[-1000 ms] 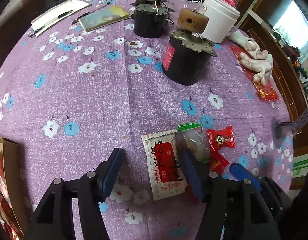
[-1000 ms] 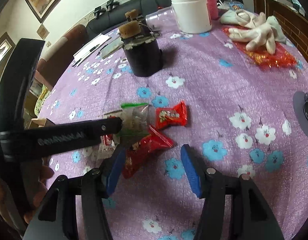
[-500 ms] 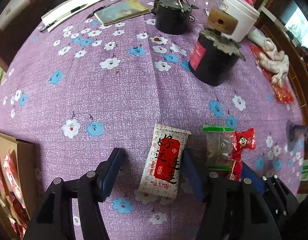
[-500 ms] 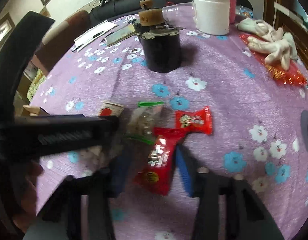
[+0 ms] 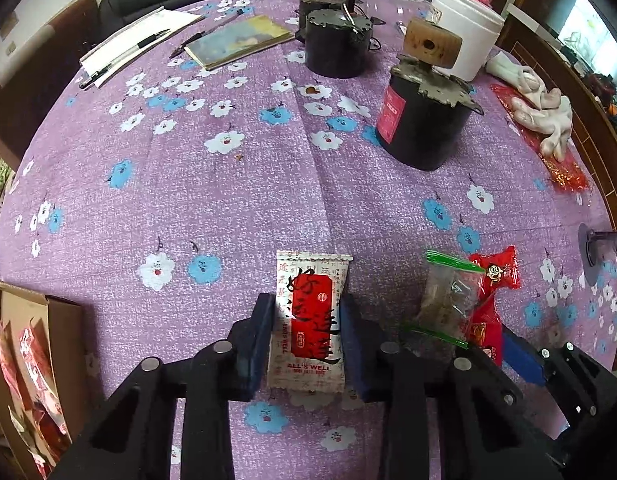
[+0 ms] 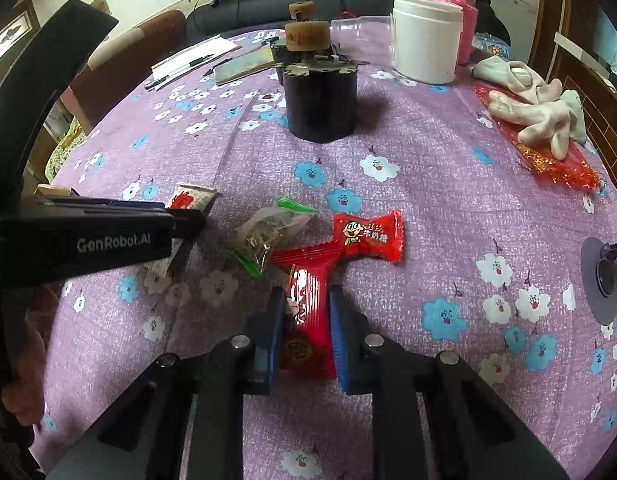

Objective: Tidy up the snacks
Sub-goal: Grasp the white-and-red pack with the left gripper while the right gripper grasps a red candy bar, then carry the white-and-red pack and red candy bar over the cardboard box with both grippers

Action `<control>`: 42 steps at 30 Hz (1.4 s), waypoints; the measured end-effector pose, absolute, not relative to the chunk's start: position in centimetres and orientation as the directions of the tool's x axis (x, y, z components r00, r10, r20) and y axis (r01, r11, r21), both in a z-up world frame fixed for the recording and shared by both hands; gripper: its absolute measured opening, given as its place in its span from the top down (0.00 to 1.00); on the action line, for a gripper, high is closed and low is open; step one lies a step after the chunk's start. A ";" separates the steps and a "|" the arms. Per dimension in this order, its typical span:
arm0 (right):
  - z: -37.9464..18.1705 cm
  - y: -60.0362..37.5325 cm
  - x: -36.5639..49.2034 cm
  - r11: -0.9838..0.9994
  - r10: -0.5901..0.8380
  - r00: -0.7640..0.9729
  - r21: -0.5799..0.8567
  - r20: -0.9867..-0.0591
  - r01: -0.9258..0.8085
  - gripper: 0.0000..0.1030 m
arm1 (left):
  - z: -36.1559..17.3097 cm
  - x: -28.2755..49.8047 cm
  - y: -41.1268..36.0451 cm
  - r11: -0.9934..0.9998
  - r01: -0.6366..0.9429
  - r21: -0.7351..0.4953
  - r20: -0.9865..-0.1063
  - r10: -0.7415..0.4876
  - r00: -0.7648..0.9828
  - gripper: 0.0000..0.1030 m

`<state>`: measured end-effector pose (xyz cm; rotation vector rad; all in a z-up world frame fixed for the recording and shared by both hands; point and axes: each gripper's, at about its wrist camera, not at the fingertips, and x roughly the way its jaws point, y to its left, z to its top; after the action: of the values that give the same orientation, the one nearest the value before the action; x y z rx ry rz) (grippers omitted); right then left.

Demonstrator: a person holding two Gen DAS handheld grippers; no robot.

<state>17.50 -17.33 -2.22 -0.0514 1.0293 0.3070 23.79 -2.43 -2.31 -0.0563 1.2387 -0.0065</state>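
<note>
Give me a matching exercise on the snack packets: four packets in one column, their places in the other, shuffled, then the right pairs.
Things:
1. white packet with red label
2. long red packet
3. clear bag with green edges
4. red candy with cartoon face

Places:
A. lying free between the white packet and the red candy
B. between the left gripper's closing jaws
C. lying free just beyond the long red packet's far end
D. clamped in the right gripper

Pairs: 1-B, 2-D, 3-A, 4-C
</note>
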 end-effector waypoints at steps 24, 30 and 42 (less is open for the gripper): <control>-2.3 -18.6 10.3 0.946 0.251 0.494 0.104 -0.833 -0.306 0.81 | -2.3 15.1 -3.4 1.000 0.007 -0.017 -0.921 -0.018 0.390 0.67; -2.4 -18.5 7.0 0.939 0.267 0.490 0.109 -0.830 -0.327 0.81 | -2.4 11.1 -3.6 0.999 0.020 -0.034 -0.913 -0.039 0.405 0.67; -2.7 -17.7 0.5 0.929 0.301 0.513 0.128 -0.804 -0.346 0.80 | -2.4 2.4 -3.8 0.998 0.053 -0.035 -0.880 -0.056 0.473 0.67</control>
<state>0.52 -17.71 -2.67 -0.0511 0.9558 0.3895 2.35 -3.77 -2.40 -0.0033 1.0765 -0.0663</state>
